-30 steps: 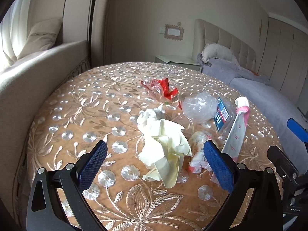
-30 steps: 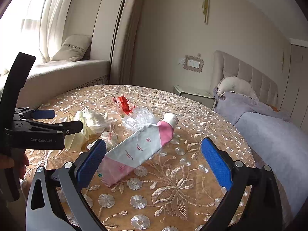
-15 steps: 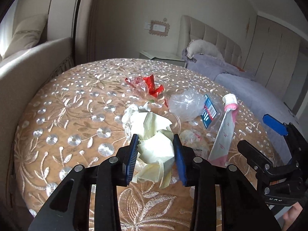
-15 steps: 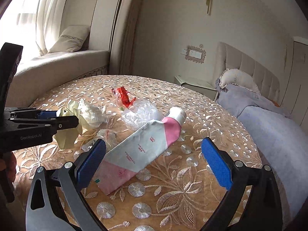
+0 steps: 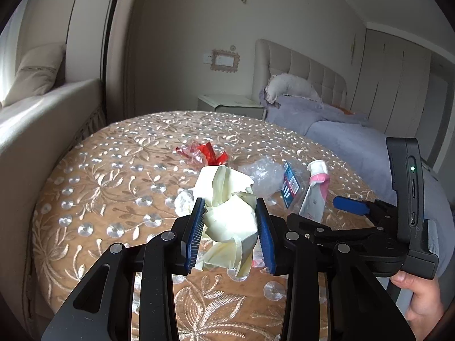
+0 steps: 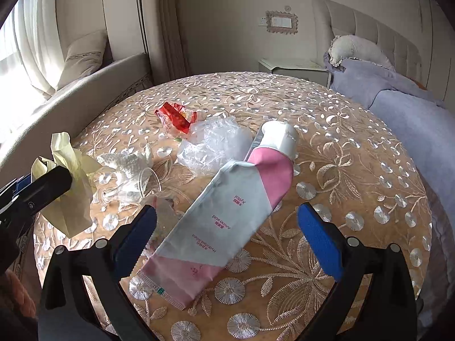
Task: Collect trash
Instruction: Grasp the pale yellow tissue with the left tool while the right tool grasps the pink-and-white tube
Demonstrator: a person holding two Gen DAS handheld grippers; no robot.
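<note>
My left gripper (image 5: 231, 234) is shut on a crumpled pale yellow paper (image 5: 227, 213) and holds it above the round table; the paper also shows in the right wrist view (image 6: 68, 187). My right gripper (image 6: 227, 238) is open, its fingers either side of a pink and grey tube (image 6: 227, 218) that lies on the table; the tube also shows in the left wrist view (image 5: 314, 193). A red wrapper (image 6: 176, 116), a clear plastic bag (image 6: 213, 145) and a white crumpled tissue (image 6: 125, 164) lie behind the tube.
The round table (image 6: 355, 156) has a gold embroidered cloth. A bed with lilac bedding (image 6: 398, 99) stands to the right, a nightstand (image 6: 293, 66) behind, a cushioned window seat (image 6: 85, 91) to the left. A small blue-labelled packet (image 5: 290, 184) lies by the tube.
My left gripper closed on the yellow paper and lifted it off the table. My right gripper moved forward and lower over the tube, staying open.
</note>
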